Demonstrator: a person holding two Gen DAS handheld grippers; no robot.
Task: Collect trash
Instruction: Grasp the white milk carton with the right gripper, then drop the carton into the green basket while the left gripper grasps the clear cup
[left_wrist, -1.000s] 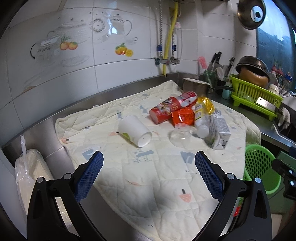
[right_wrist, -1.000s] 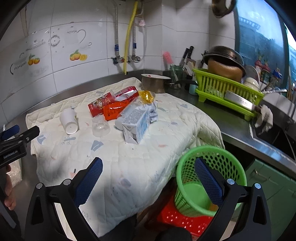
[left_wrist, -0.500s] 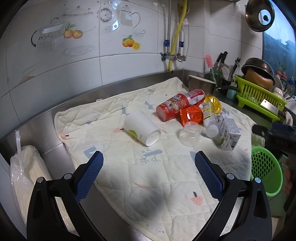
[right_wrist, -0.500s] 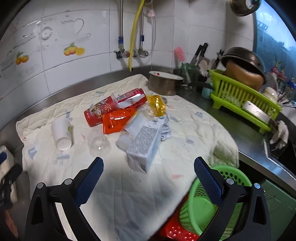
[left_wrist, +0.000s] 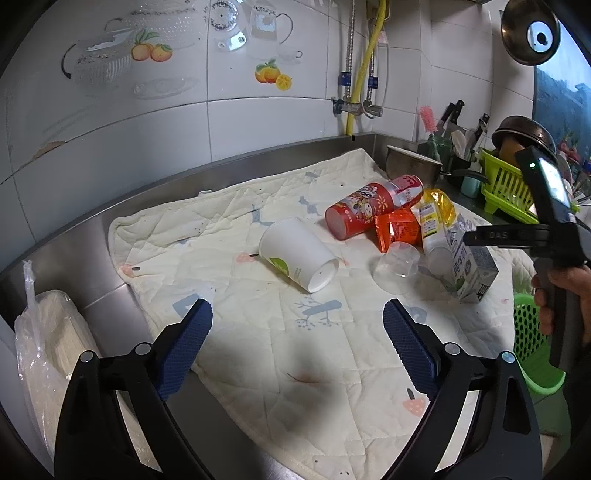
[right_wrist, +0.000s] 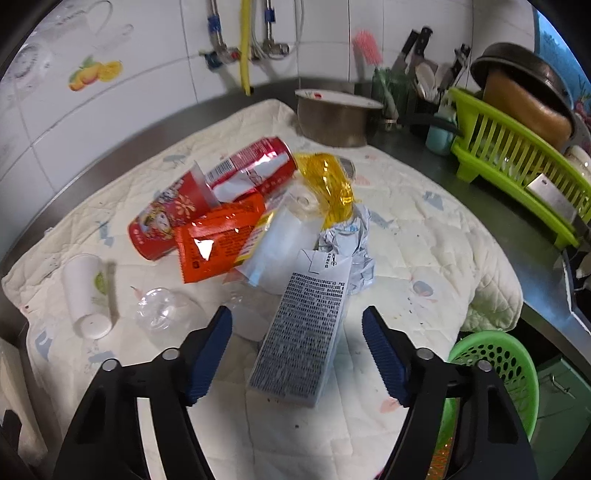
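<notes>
Left wrist view: left gripper (left_wrist: 297, 334) gapes wide over the quilted mat (left_wrist: 229, 221), paper cup (left_wrist: 297, 258) at twelve o'clock.

Right wrist view: right gripper (right_wrist: 296, 343), jaws just narrowing, straddles the milk carton (right_wrist: 306, 328) without touching; green basket (right_wrist: 495, 365) at four o'clock.

Left wrist view looks from the bench's (left_wrist: 92, 236) front-left corner, angled down toward the back-right corner. Right wrist view sits closer, steeper, over the carton (right_wrist: 303, 332). Both share the quilted mat (left_wrist: 221, 229) and litter pile.
</notes>
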